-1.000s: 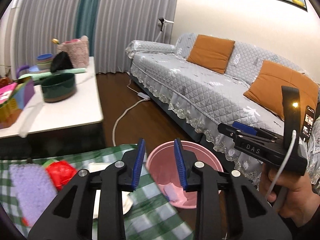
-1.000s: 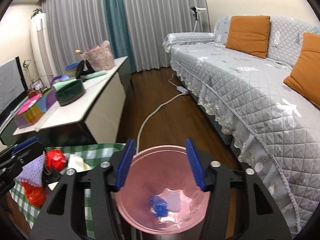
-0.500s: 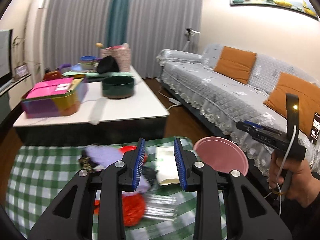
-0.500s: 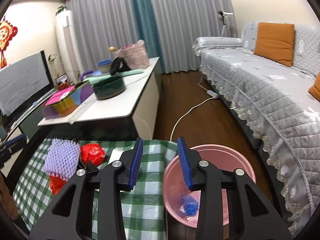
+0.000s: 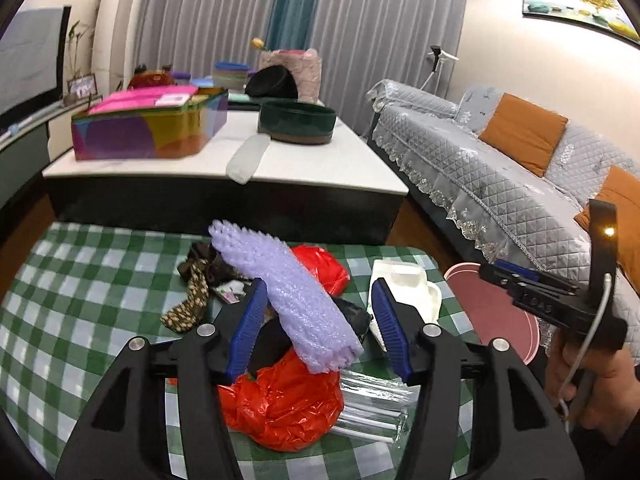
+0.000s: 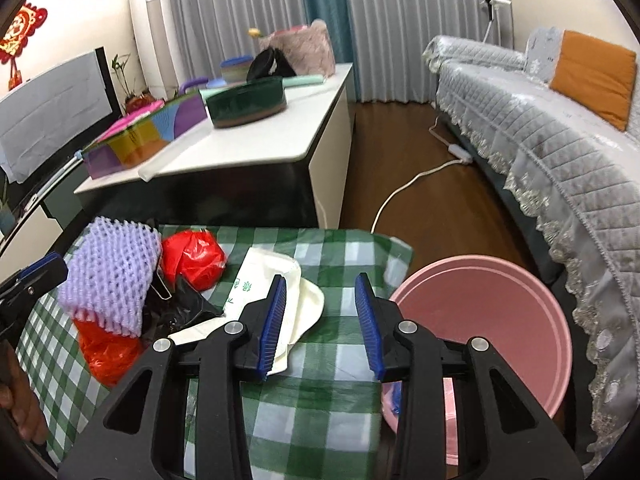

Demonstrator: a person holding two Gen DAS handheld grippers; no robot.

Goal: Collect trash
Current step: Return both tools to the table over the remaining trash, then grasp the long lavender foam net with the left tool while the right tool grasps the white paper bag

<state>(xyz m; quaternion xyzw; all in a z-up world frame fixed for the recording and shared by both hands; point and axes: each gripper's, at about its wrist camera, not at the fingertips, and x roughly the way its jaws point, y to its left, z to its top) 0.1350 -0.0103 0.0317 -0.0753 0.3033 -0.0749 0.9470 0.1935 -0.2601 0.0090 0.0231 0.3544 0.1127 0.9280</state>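
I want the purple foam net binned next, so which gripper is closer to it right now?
Left. The left gripper is open with the purple foam net between its fingers; the right gripper hovers open over the white bag beside it.

Purple foam net (image 5: 292, 300) lies tilted atop red bags (image 5: 284, 404); pink bin (image 6: 492, 320) stands just beside.

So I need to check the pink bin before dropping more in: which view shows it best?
The right wrist view: the pink bin shows its whole rim and inside. The left wrist view catches only an edge, behind the right gripper.
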